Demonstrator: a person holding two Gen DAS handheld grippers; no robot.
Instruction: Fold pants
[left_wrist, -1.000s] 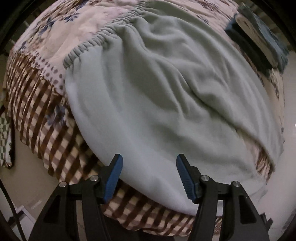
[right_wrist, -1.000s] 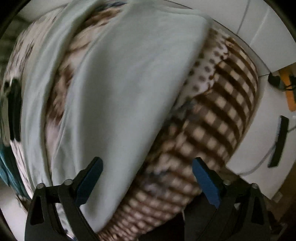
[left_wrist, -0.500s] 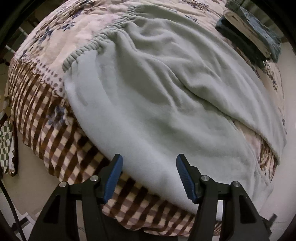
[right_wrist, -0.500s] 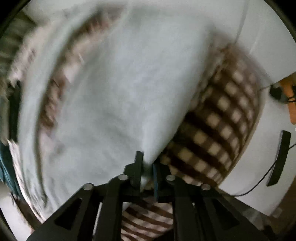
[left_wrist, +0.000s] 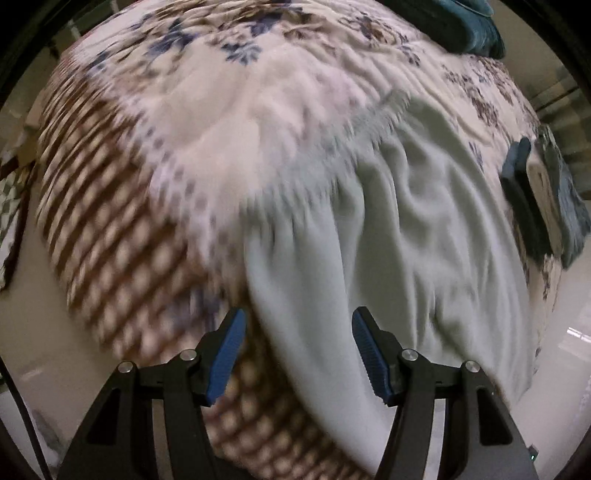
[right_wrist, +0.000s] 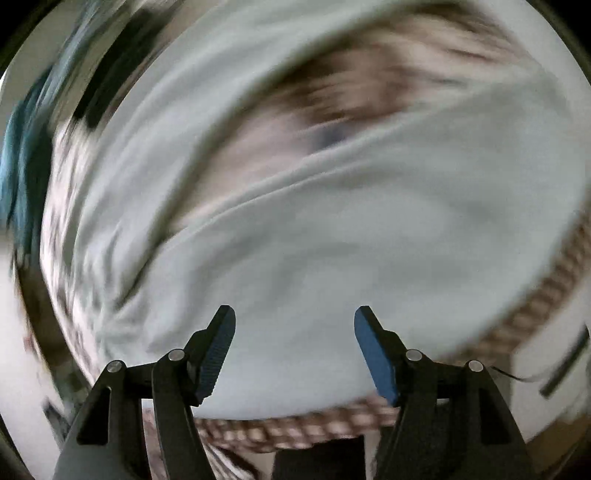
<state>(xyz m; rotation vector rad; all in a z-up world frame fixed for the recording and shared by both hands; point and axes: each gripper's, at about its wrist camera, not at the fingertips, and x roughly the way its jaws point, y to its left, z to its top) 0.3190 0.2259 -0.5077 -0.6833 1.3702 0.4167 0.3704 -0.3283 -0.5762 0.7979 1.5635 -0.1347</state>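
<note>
Pale green fleece pants (left_wrist: 406, 229) lie spread on a bed, their gathered waistband (left_wrist: 354, 129) running up to the right in the left wrist view. My left gripper (left_wrist: 297, 350) hangs open above the pants' left edge, where green cloth meets the checked bedspread (left_wrist: 122, 229); nothing sits between its blue pads. The right wrist view is heavily blurred: the pants (right_wrist: 369, 240) fill it, one leg folded across. My right gripper (right_wrist: 293, 349) hovers over the cloth with its jaws opening, and no fabric is pinched between them.
The bedspread has a floral top (left_wrist: 258, 74) and brown checked sides falling to a pale floor (left_wrist: 33, 350). Dark teal folded clothes (left_wrist: 543, 199) lie at the bed's right; more dark teal cloth (left_wrist: 461, 26) sits at the far edge.
The left gripper slid left toward the pants' waist corner, staying open. The right gripper was shut on the pants' edge half a second ago, has let go, and swung over the cloth.
</note>
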